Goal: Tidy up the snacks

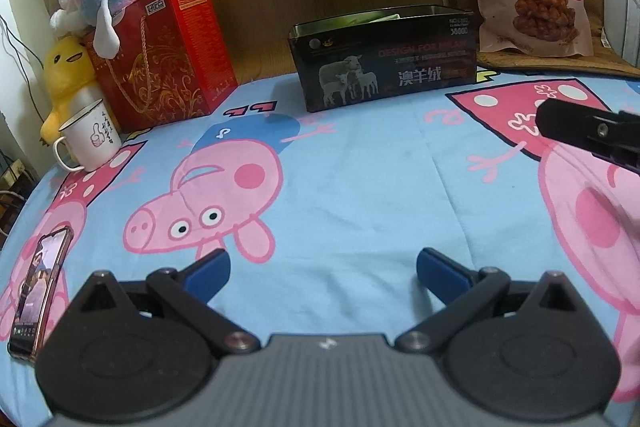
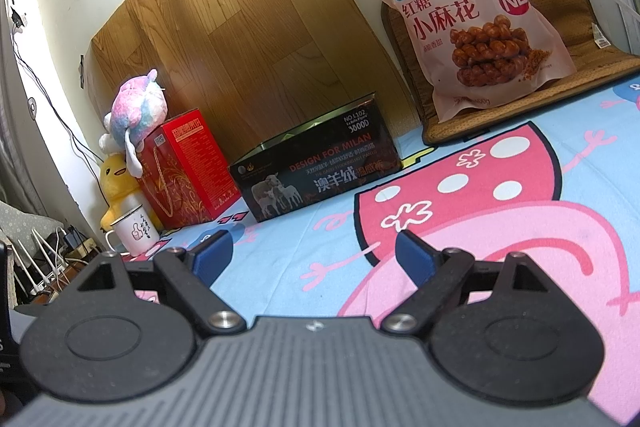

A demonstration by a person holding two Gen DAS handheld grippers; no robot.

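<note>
Left gripper (image 1: 323,269): jaws spread wide, nothing between the blue pads (image 1: 208,273); pitched moderately downward, black linkage arms splayed to either side of the grey ribbed body.

Right gripper (image 2: 314,257): jaws likewise spread wide and empty, blue pads (image 2: 416,259) well apart; angled only slightly downward, nearer level than the left. From the left wrist view, its black finger shows at the right edge.
</note>
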